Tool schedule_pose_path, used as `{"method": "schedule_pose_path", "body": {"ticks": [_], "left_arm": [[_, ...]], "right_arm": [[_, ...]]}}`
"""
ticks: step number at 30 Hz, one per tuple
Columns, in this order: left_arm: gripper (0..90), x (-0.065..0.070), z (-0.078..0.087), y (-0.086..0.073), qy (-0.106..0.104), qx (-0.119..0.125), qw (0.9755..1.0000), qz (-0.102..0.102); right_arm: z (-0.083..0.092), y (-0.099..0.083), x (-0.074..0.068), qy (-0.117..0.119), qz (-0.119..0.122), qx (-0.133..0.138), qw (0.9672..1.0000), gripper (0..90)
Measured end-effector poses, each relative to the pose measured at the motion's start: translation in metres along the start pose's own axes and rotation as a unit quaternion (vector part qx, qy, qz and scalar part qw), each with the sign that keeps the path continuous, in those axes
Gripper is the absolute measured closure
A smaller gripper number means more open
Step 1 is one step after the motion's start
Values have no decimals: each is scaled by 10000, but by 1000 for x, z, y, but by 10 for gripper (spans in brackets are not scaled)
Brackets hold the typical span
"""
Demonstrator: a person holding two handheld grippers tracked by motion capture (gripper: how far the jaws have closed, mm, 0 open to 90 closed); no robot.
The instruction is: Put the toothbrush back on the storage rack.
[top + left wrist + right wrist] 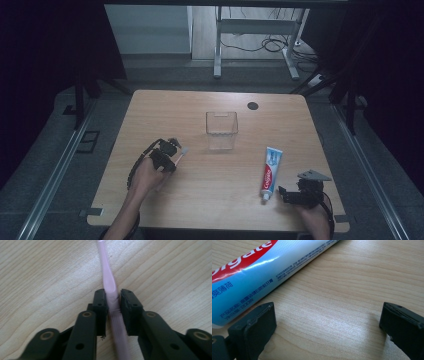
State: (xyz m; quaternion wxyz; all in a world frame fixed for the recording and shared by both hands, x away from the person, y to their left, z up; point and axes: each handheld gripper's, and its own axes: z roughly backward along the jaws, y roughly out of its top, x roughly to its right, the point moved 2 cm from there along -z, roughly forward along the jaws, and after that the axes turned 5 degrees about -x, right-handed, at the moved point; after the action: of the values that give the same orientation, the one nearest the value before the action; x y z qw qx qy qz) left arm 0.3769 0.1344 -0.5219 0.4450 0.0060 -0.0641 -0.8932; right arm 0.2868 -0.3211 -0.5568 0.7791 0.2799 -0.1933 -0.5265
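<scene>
Low in the right of the high view, the right gripper [283, 194] rests on the table [210, 200], fingers spread around bare wood just beside the toothpaste tube [271, 171] (not touching it). At centre left, the left gripper [176, 155] has its fingers pinching the pink toothbrush [109, 282], which lies low over the wood. The grasp looks made; carrying it to the clear container [221, 129] farther back probably remains

On the bench [150, 110] the left gripper [176, 152] clamps a pink toothbrush [181, 154] — clear cup [221, 130] just beyond; toothpaste tube [270, 172] lies beside the right gripper [286, 195].
</scene>
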Motion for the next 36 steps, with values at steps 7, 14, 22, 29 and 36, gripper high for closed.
{"method": "schedule_pose_path", "body": {"ticks": [7,14,22,29,36], "left_arm": [[789,0,1,1,-43,100,9999,-5],[789,-2,20,0,-232,577,9981,-7],[789,-6,37,-1,-373,1008,9942,-21],[789,-7,52,-1,-431,1312,9904,-42],[789,-4,69,3,-346,1593,9865,-151]], "right_arm": [[0,0,0,1,-1,0,10000,3],[0,0,0,0,1,0,10000,4],[0,0,0,1,0,0,10000,3],[0,0,0,0,2,1,10000,3],[0,0,0,-1,1,1,10000,3]]}}
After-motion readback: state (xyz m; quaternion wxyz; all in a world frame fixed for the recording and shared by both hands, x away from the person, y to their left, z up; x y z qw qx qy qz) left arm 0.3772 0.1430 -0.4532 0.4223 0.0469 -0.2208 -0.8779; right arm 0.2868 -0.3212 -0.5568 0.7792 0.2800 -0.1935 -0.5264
